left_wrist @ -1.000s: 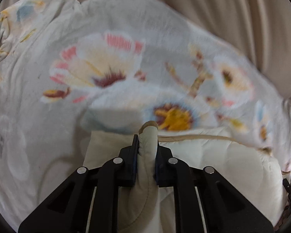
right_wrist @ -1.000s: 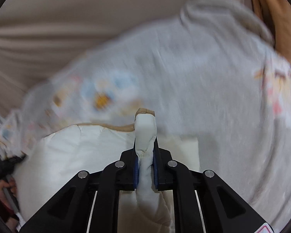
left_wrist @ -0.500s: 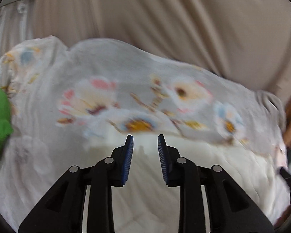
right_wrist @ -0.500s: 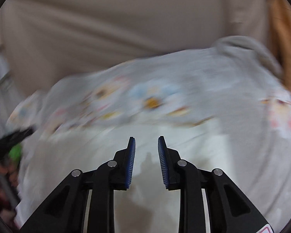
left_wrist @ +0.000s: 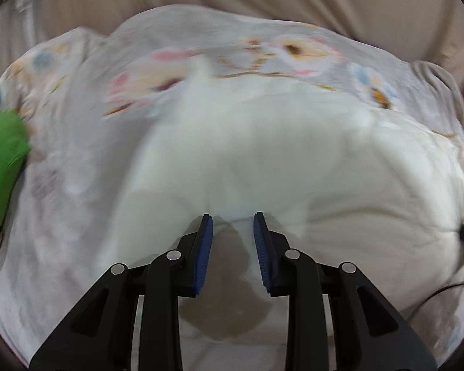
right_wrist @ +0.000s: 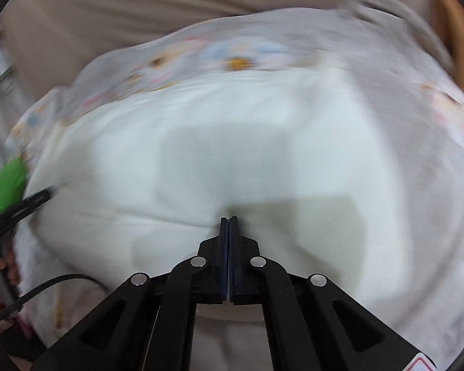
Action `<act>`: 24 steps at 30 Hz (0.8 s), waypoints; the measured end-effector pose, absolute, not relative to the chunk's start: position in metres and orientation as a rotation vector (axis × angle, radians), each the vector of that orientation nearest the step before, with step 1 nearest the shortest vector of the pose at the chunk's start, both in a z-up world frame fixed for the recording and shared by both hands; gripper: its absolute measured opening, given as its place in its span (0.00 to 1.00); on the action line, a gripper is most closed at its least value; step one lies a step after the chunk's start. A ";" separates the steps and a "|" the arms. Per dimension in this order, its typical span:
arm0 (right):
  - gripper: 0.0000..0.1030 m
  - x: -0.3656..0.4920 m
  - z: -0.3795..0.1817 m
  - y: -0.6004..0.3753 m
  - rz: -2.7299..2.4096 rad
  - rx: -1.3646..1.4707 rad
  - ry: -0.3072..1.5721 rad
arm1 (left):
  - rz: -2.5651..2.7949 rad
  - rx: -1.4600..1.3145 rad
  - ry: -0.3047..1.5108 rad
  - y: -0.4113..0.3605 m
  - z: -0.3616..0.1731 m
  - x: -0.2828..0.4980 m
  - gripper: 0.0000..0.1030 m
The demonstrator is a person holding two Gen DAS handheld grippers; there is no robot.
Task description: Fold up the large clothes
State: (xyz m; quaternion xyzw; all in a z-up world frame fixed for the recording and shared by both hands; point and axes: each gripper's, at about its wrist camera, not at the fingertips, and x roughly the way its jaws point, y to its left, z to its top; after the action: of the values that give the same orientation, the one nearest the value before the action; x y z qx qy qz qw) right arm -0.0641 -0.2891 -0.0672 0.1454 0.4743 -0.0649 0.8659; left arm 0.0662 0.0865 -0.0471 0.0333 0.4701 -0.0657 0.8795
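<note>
While the white garment (left_wrist: 263, 154) lies folded on the floral sheet (left_wrist: 62, 216), spread left to right just beyond both tools, the left gripper (left_wrist: 233, 216) hovers with jaws apart, and the right gripper (right_wrist: 229, 218) is pressed closed, empty, equally near.

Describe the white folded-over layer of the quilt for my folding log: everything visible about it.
The white layer looks like soft, padded fabric, plain cream, puffy and creased. It lies folded over the grey floral side, whose flowers show beyond its far edge. Neither gripper holds it: left gripper open, right gripper shut empty.
</note>
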 end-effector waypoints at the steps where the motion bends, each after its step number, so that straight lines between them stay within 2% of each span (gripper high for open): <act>1: 0.00 -0.072 -0.071 -0.308 -0.195 0.333 1.000 | -0.111 0.059 0.990 0.100 -0.050 0.068 0.26; 4: 0.00 -0.089 -0.071 -0.345 -0.306 0.408 1.006 | -0.092 0.021 1.017 0.118 -0.050 0.074 0.26; 9: 0.00 -0.076 -0.030 -0.308 -0.262 0.303 0.925 | -0.058 -0.074 0.983 0.117 -0.029 0.079 0.27; 12: 0.00 -0.062 -0.064 -0.299 -0.276 0.238 1.016 | -0.049 -0.041 1.037 0.116 -0.053 0.090 0.29; 14: 0.00 -0.066 -0.086 -0.307 -0.278 0.296 1.047 | -0.056 -0.016 1.038 0.113 -0.061 0.092 0.29; 17: 0.00 -0.064 -0.059 -0.298 -0.289 0.335 1.021 | -0.044 -0.038 1.042 0.116 -0.052 0.089 0.28; 21: 0.00 -0.040 -0.021 -0.237 -0.108 0.246 0.964 | -0.034 -0.217 1.021 0.142 -0.031 0.084 0.30; 22: 0.00 -0.032 -0.019 -0.223 -0.077 0.223 0.970 | -0.027 -0.234 1.024 0.147 -0.030 0.085 0.32; 24: 0.00 -0.014 -0.021 -0.190 -0.007 0.194 0.994 | 0.020 -0.245 1.037 0.157 -0.032 0.085 0.46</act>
State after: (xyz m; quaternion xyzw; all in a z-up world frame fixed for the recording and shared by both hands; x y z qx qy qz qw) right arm -0.0141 -0.1900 -0.0211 0.0928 0.4762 -0.0032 0.8744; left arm 0.0846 0.1575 -0.0321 -0.1169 0.4945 0.0097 0.8612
